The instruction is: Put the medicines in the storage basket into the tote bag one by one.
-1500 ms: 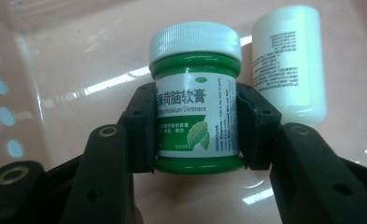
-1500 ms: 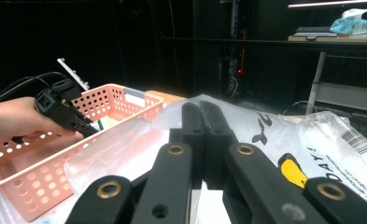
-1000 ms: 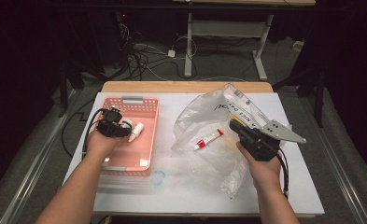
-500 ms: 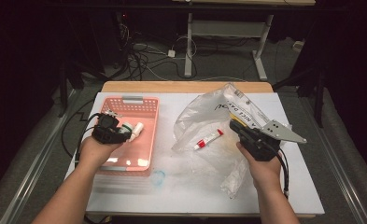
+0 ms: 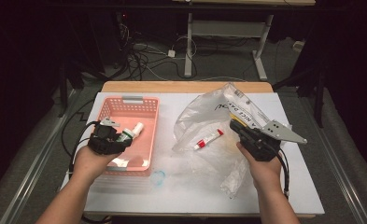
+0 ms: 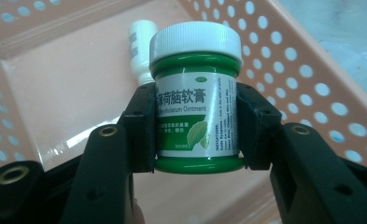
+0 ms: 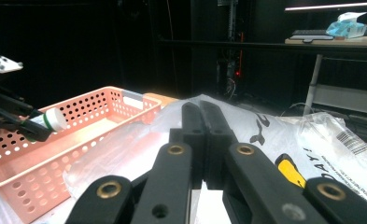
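Observation:
My left gripper [image 5: 121,137] is shut on a green ointment jar [image 6: 197,102] with a white lid, and the pads press its labelled sides. It hangs over the near left part of the pink perforated basket [image 5: 149,122], where a small white bottle [image 5: 137,128] lies on the bottom. The same bottle [image 6: 138,45] shows behind the jar in the left gripper view. My right gripper [image 5: 237,127] rests on a crumpled clear plastic bag [image 5: 204,109], its jaws pressed together with nothing between them [image 7: 202,122]. A red and white tube [image 5: 208,139] lies in the bag just left of it.
The white table [image 5: 302,186] has a wooden strip along its far edge. A small clear round thing [image 5: 158,178] lies in front of the basket. Printed bag sheets [image 5: 246,109] spread to the far right. Beyond the table are cables and a desk frame on the dark floor.
My left gripper has drawn back toward the person and a little to the left with the jar, rising slightly. The right gripper has not moved.

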A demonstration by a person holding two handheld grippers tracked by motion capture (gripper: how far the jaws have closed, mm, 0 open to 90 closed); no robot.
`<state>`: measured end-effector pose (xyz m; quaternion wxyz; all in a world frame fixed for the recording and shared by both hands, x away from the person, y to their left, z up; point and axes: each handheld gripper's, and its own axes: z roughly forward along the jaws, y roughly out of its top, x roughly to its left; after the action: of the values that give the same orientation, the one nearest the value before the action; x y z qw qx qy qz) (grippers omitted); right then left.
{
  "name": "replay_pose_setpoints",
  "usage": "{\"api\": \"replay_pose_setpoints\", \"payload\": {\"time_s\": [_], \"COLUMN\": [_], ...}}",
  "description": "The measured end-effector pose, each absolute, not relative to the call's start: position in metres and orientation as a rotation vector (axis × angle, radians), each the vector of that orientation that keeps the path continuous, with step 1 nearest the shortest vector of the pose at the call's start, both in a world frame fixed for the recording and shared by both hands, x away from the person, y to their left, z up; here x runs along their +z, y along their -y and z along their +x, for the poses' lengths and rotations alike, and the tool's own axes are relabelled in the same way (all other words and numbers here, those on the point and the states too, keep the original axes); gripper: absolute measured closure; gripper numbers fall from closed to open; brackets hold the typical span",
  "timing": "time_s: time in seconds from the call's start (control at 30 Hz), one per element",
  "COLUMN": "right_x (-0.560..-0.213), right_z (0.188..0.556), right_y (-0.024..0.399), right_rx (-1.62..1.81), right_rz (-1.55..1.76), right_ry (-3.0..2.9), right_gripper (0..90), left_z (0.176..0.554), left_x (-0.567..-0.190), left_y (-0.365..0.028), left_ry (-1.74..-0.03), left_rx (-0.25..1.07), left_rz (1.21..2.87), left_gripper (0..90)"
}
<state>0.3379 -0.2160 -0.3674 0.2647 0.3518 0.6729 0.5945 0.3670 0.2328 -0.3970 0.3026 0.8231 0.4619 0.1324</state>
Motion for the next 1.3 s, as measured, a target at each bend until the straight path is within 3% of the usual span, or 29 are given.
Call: {"api": "replay_pose_setpoints", "payload": {"time_s": [0.7,1.3], "right_x": [-0.37,-0.371], "right_z": [0.339,0.339], "right_y": [0.213,0.213], "right_rx": [1.6,1.595], "right_rz": [0.95,0.952], "right_ry": [-1.828,-1.831], "right_gripper": [90.0,90.0], "left_z": [0.335,0.317], "left_x": [-0.412,-0.381], "left_y": [-0.227,-0.19], "left_ry": [-1.155,-0.97], "left_rx": [0.381,0.372], "left_rz": [2.169,2.095], "left_gripper": [53.8,53.8]}}
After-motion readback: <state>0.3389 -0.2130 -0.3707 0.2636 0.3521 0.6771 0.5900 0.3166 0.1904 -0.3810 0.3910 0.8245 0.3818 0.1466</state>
